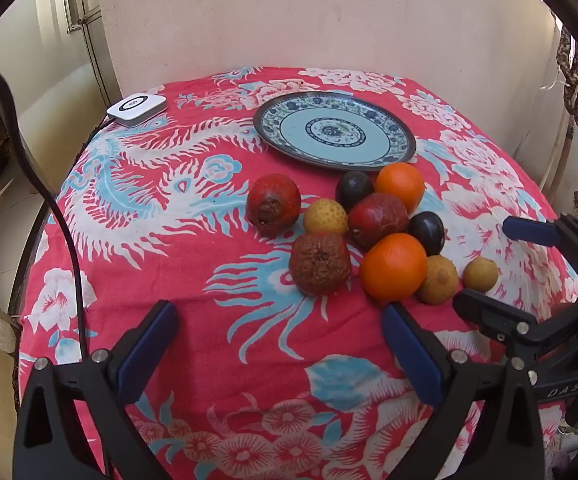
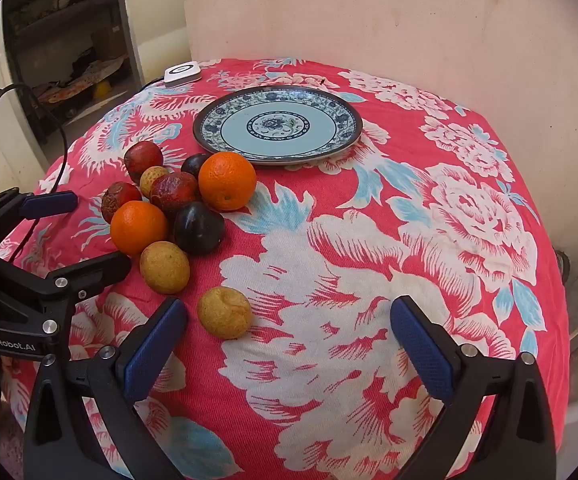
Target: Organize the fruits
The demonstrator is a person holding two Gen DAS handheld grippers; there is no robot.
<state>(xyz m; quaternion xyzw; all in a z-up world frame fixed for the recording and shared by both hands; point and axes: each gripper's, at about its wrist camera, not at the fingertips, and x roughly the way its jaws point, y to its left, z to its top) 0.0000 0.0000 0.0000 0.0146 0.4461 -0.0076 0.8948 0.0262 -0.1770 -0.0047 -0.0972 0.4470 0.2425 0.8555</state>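
A round desk [image 1: 217,360] is wearing a woven red cloth [image 2: 329,280] printed with white peonies and pale blue phoenix plumes, its weave showing coarse and slightly wrinkled. Beyond both grippers, a glossy round ceramic plate [image 1: 335,130] with a blue floral rim and a pale turquoise centre is lying bare on the cloth. Ahead and to the right of the left gripper [image 1: 279,344], the fruits are sitting bunched together just short of the plate: two smooth, dimpled oranges [image 1: 393,266], three wrinkled, leathery red fruits [image 1: 319,264], two shiny dark plums [image 1: 427,227], and three small rough yellow-brown fruits, one of them [image 2: 224,312] lying a little apart, just ahead of the right gripper [image 2: 289,344] near its left finger. Both grippers are hovering with jaws spread wide, their ribbed blue pads [image 2: 155,344] touching nothing. Far ahead to the left, a small white rounded-square device [image 1: 137,109] is resting at the desk's edge. The left gripper's black frame is reading "GenRobot.AI" [image 2: 7,340] in the right wrist view.
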